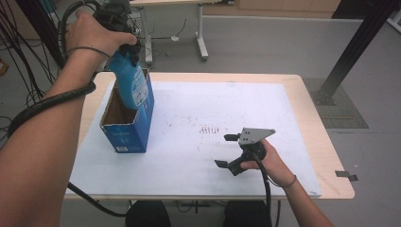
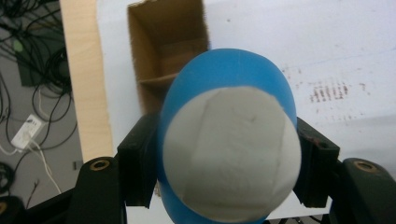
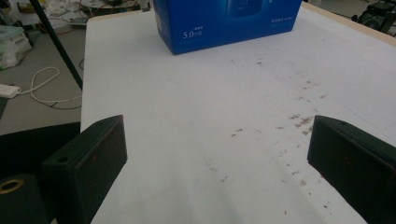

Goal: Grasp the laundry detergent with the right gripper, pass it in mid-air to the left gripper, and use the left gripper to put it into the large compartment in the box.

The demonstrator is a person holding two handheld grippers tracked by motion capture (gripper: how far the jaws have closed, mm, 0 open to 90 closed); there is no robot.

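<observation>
My left gripper is shut on a blue bottle and holds it tilted over the open top of a blue cardboard box, which stands at the left of the white board. In the left gripper view the black jaws press both sides of the bottle. Its pale grey end faces the camera, and the box's brown inside lies beyond. My right gripper rests low on the board to the right of the box, open with nothing between its jaws. The box stands ahead of it.
The white board covers most of a wooden table and has small dark smudges near its middle. Cables lie on the floor to the left. A black post and another table's legs stand beyond the far edge.
</observation>
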